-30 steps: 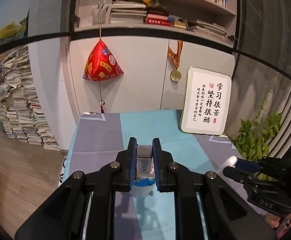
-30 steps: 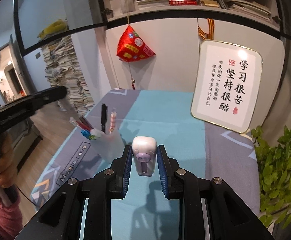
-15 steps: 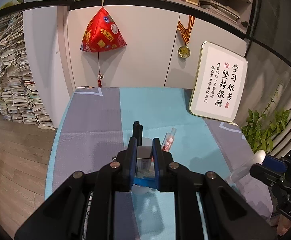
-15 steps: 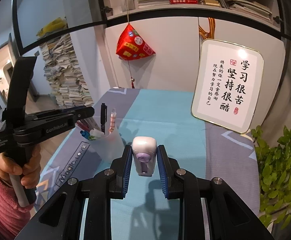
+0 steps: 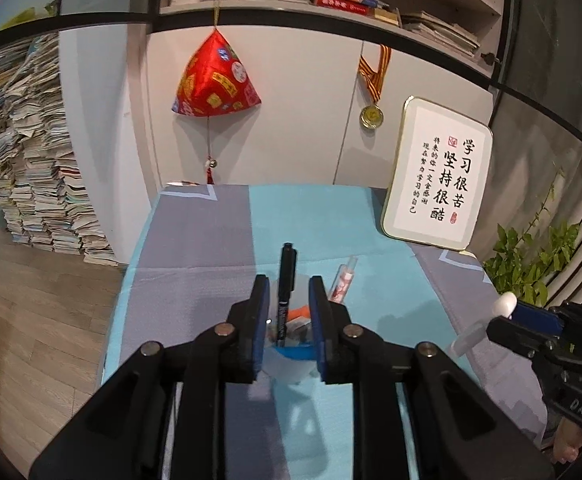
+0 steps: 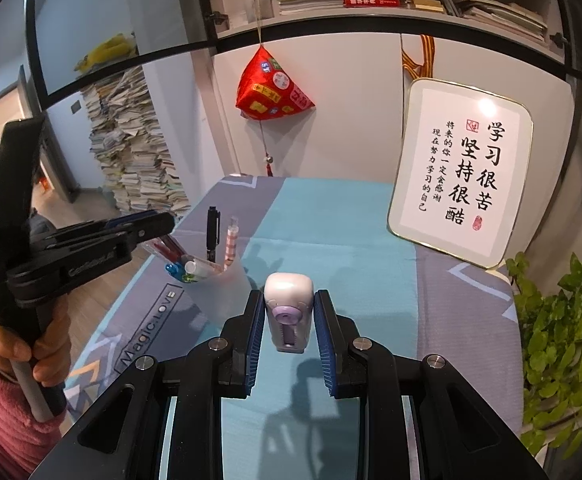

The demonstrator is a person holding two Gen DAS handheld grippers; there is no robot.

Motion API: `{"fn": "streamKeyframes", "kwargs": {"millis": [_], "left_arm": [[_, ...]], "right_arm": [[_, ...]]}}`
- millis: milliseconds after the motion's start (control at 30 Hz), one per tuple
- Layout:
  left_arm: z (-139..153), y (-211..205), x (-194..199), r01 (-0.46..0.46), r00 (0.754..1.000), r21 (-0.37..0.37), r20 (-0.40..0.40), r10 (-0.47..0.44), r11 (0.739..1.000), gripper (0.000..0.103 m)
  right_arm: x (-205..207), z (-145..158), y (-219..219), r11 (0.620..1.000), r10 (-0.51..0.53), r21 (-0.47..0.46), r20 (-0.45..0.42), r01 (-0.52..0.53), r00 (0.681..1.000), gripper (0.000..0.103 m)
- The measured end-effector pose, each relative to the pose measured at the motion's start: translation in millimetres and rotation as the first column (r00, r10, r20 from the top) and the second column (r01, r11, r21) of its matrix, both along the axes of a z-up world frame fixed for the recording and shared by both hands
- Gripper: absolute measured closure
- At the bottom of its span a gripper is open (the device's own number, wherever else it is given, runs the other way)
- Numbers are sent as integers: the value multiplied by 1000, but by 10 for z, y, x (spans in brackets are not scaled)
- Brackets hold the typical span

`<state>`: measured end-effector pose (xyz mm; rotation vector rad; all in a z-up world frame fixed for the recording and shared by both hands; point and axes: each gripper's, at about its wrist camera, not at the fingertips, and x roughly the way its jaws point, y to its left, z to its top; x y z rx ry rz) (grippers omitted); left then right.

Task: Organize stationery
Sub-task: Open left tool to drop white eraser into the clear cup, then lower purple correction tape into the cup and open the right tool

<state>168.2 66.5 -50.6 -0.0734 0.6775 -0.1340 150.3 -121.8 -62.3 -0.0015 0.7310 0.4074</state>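
Two grippers work over the bedspread (image 6: 331,216). The left gripper (image 5: 289,284) hangs directly above the translucent pen cup (image 6: 215,284), jaws just parting with nothing pinched; upright black marker (image 5: 286,280) between them. The right gripper (image 6: 289,300), farther off, angled downward, clamps a correction tape dispenser (image 6: 289,312) lengthwise.

Ahead of my right fingers (image 6: 329,308) the cloth (image 6: 331,224) lies free up to the wall; to their right the framed board (image 6: 461,172) blocks the far corner, and the plant (image 6: 563,344) closes the edge; to their left stand the pen cup (image 6: 215,284) and my left gripper (image 6: 167,222) above it; beyond my left fingers (image 5: 261,292) the black pen (image 5: 286,276) sticks up.
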Motion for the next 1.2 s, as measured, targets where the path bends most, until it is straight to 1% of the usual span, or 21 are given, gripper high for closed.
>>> {"fn": "streamKeyframes", "kwargs": {"millis": [167,233,300,533,633,700,1000,1200], "left_arm": [[-26,155,-208,-26,999,-6,30,26,1000,82],[-60,196,-299,-37,998,10,44,37,999,82],[-105,222,-357,-40,998,23,44,39,999,78],[-270,308,-467,-59,998,45,40,57,997,74],[-318,334,-493,-61,997,50,45,58,997,70],[-353,351,-508,-61,997,52,48,59,997,65],[-542,474,-489,-70,998,34,4,70,997,65],[-604,515,-474,-77,997,25,-15,77,997,63]], "right_arm": [[11,81,67,1000,15,-6,18,-15,1000,77],[23,129,121,1000,21,-7,28,-21,999,77],[30,180,199,999,33,-8,40,-33,999,76],[69,289,458,998,61,-17,64,-60,996,77],[80,324,572,997,70,-26,72,-68,995,77],[92,351,638,997,74,-30,77,-72,994,77],[244,477,927,996,90,-29,98,-88,991,77],[385,398,1121,995,94,-37,84,-91,992,77]]}}
